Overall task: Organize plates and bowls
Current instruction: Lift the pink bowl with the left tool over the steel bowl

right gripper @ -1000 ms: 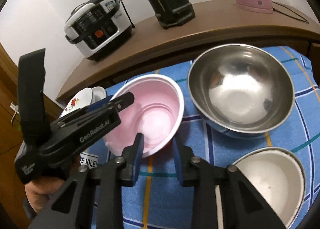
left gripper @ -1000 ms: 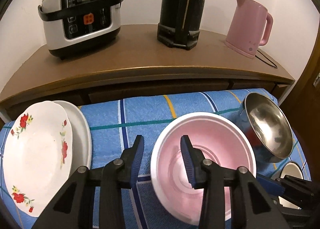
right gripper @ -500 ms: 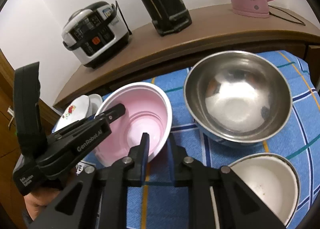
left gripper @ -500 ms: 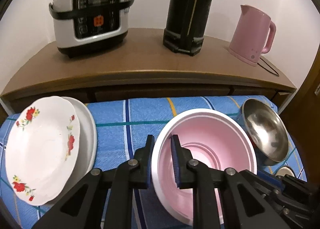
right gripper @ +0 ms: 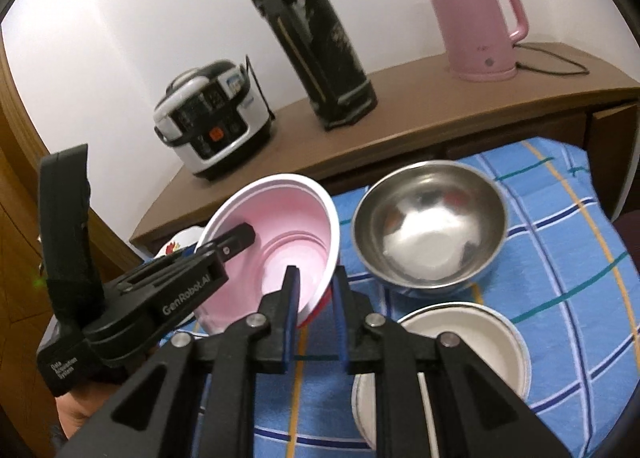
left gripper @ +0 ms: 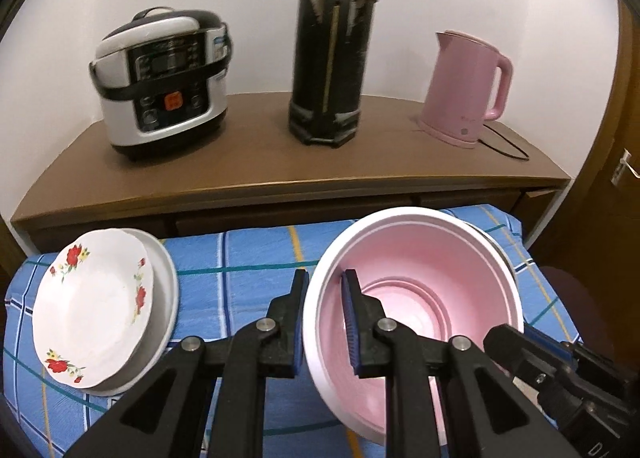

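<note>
1. Your left gripper (left gripper: 324,322) is clamped on the near-left rim of the pink bowl (left gripper: 424,282), 1 finger outside the wall and 1 inside.
2. Your right gripper (right gripper: 316,318) straddles the opposite rim of the same bowl, 1 finger inside and 1 outside. The jaws stand narrow, but the right wrist view does not settle whether the outer pad touches the wall, so I cannot tell if that grip is made.
3. The pink bowl is tilted and appears lifted off the blue checked cloth (left gripper: 248,254), carried between both tools, just left of the steel bowl (right gripper: 430,234).
4. The white bowl (right gripper: 460,346) sits near the steel bowl, on the side towards you. 2 plates are already stacked at the far left, the floral plate (left gripper: 90,310) on top.
5. Judgement: the step in hand is nesting the bowls; the plates look done.
6. The next move calls for levelling the pink bowl and centring it over its receiving bowl, most likely the steel one, before you lower it.
7. Risk: uneven release by the 2 grippers could tip the bowl onto the steel rim.
</note>
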Demonstrator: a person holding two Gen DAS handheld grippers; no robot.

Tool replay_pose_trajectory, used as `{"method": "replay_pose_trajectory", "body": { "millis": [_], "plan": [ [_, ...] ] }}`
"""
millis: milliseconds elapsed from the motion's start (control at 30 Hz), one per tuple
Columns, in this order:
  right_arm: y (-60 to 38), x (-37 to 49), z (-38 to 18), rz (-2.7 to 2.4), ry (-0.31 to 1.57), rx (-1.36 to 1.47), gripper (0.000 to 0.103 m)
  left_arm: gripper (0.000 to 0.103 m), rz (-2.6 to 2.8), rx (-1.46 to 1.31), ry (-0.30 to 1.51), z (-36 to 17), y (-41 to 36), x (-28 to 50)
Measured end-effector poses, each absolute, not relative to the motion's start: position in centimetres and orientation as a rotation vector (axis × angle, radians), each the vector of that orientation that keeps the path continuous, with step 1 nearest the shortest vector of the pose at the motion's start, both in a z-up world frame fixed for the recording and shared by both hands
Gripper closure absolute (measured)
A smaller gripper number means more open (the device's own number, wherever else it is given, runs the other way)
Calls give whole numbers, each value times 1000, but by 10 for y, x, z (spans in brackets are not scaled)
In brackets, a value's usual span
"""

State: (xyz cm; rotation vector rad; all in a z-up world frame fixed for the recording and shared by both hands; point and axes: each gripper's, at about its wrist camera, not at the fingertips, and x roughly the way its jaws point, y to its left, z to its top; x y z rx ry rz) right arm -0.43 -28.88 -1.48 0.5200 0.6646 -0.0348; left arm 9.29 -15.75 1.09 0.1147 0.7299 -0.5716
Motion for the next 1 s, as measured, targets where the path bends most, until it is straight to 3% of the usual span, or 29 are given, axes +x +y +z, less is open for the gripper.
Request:
{"method": "replay_pose_trajectory", "body": {
  "millis": [500,1000],
  "plan": [
    [-350,-25,-8,-152,601,565,88,84,-644,190,694,20,-225,77],
    [-385,-13,-32,-220,644,585,88,85,-669,190,767,-4,-263,96]
  ]
}}
